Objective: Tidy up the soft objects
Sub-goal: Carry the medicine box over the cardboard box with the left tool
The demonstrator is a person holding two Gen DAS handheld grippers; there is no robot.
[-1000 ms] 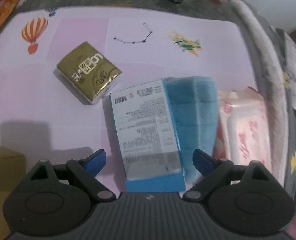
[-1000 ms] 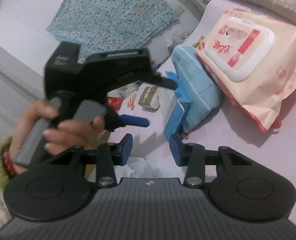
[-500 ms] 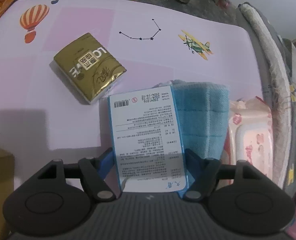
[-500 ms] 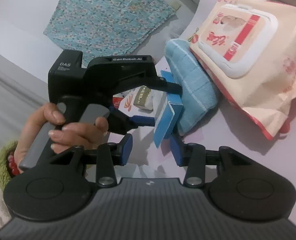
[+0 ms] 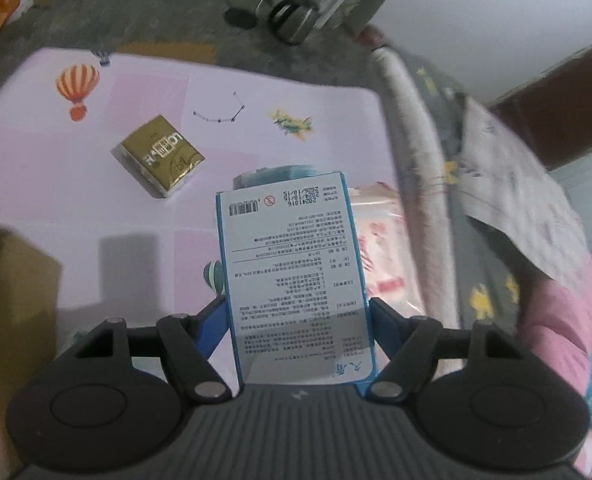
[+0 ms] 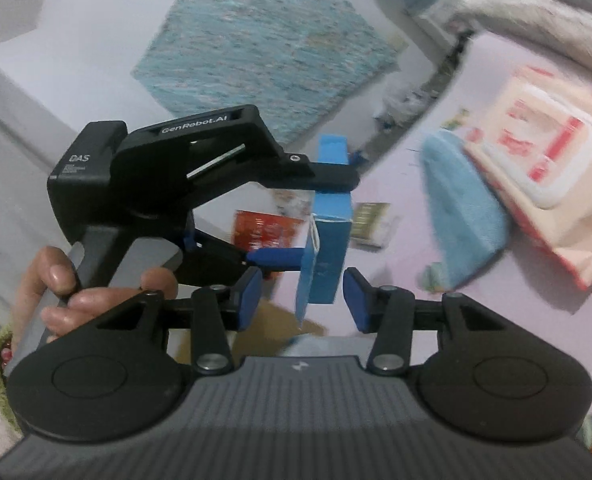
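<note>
Two hand-held grippers share this moment. Our left gripper [image 5: 296, 316] is clamped on a flat blue packet [image 5: 294, 280], its blue pads pressing the packet's two long edges; the white printed label faces us. The packet hangs in the air, clear of the pink mat [image 5: 144, 208]. From the right wrist view we see the same packet edge-on, with our hand [image 6: 68, 292] around the left gripper's handle.

Our right gripper [image 6: 302, 296] holds nothing, and its jaws are opening just in front of the packet's lower end.

On the mat lie a gold tissue pack [image 5: 158, 156], a folded blue towel [image 6: 462, 216] and, touching it, a pink wet-wipes pack [image 6: 544, 172]. A cardboard box [image 5: 20, 284] sits at the mat's near left.

We judge the step to be carrying the packet away. Next it needs a steady swing toward the box, likely the destination, before release.
</note>
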